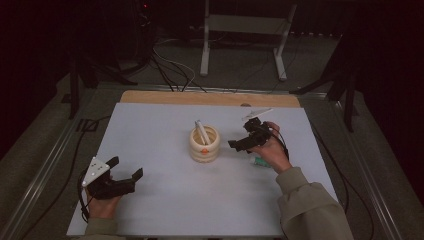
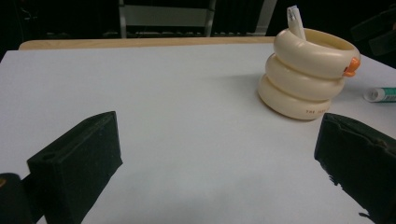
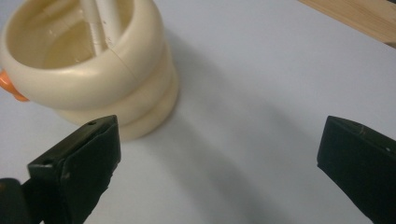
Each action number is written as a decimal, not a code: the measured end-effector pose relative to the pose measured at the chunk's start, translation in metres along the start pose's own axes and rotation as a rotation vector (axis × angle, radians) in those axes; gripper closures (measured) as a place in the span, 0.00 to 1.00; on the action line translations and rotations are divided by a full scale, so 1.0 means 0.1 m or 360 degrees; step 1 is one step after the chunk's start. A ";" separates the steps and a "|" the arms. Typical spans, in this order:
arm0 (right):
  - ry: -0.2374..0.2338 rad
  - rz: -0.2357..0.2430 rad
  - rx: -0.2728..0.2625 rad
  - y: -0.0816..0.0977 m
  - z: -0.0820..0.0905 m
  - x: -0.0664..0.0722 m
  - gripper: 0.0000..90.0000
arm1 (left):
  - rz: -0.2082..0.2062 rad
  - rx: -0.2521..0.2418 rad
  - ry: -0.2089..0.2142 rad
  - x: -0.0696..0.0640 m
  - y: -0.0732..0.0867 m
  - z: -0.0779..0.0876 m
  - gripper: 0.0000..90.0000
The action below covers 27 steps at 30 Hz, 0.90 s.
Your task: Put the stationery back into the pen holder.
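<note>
A white rectangular sheet (image 1: pixel 165 200) is laid over the wooden table (image 1: pixel 210 98), giving a plain surface on which everything is set. Near its middle stands a cream holder shaped as three stacked rings with a small orange tab on its side (image 1: pixel 204 144); it appears smooth and glossy, probably plastic, and is open at the top. A thin white tube-like item (image 1: pixel 201 131) is leaned inside it, its upper end rising above the rim, presumably stored there.

The left gripper (image 1: pixel 126 168) is held low at the near left of the sheet, well apart from the holder, its jaws spread wide with nothing between them, as if kept in waiting. The right gripper (image 1: pixel 241 144) is held just beside the holder on its right, jaws likewise wide open and empty.

A small white and green tube (image 2: pixel 380 94) lies flat on the sheet beyond the holder, close by the right hand (image 1: pixel 272 150).
</note>
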State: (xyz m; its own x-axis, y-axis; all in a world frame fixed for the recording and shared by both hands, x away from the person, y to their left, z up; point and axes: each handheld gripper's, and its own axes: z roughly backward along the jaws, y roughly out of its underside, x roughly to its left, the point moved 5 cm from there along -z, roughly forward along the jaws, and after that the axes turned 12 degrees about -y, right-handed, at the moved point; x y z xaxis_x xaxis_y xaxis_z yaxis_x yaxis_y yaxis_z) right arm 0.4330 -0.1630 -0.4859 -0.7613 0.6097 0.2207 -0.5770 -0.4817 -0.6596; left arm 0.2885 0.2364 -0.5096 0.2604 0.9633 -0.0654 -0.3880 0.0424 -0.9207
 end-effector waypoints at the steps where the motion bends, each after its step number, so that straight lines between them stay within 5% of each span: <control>1: 0.0004 -0.0003 0.0001 0.01 0.01 -0.01 0.00 | -0.0001 -0.0001 0.0000 0.00 0.00 0.00 0.01; 27: 0.0141 -0.0006 0.0114 0.33 0.26 -0.29 0.00 | 0.0001 -0.0002 0.0001 -0.01 0.00 0.00 0.01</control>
State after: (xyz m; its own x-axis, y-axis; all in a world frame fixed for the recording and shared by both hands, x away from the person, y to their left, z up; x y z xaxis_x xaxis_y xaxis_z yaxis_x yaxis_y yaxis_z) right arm 0.4287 -0.2130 -0.4952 -0.7316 0.6635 0.1567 -0.6020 -0.5208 -0.6053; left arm 0.2883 0.2357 -0.5096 0.2609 0.9631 -0.0664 -0.3871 0.0414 -0.9211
